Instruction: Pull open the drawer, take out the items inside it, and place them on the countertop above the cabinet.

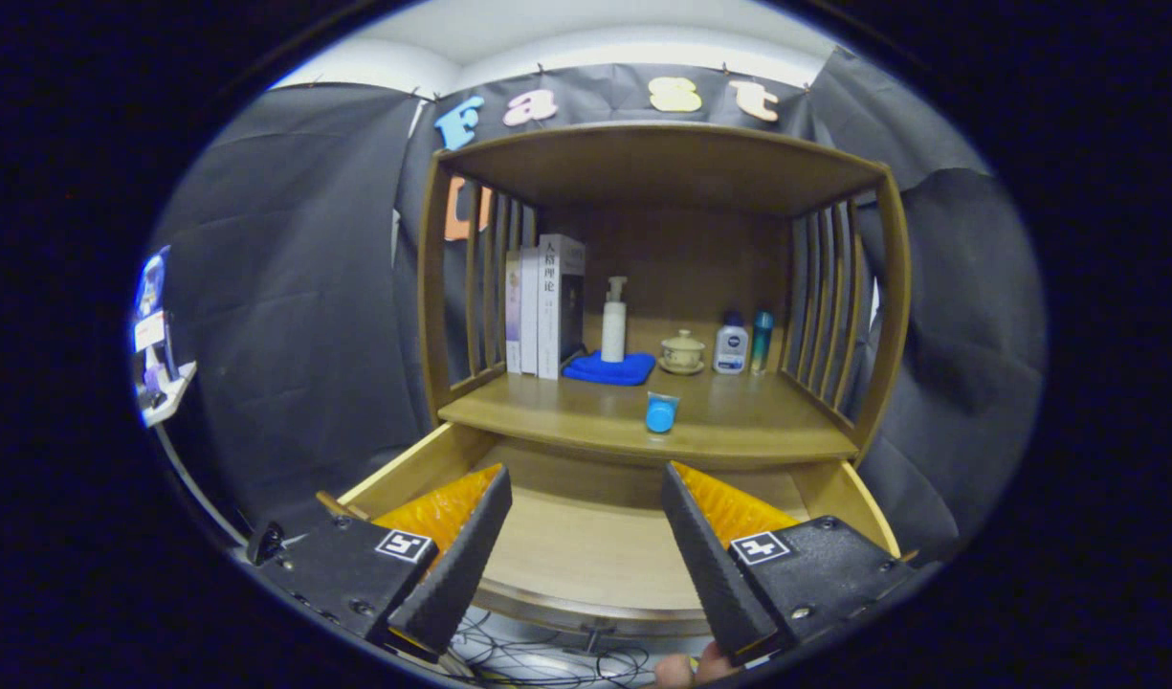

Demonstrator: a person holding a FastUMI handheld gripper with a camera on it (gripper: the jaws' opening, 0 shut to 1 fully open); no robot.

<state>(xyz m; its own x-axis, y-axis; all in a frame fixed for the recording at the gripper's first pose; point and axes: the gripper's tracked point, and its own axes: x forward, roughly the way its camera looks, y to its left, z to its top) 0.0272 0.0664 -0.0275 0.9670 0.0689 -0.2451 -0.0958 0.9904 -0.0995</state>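
Drawer: pulled open below the countertop, its visible floor bare between my gripper fingers, which stand spread and hold nothing. Small blue-capped cup: on the countertop near its front lip, ahead of the blue cloth and pump bottle. Risk, as I judge it: raising a finger past that lip could knock the cup back into the drawer.

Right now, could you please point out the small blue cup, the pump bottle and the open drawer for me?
small blue cup (660, 414): gripper view, on its round blue face.
pump bottle (613, 330): gripper view, middle of its white body.
open drawer (586, 545): gripper view, bare floor between the open fingers.
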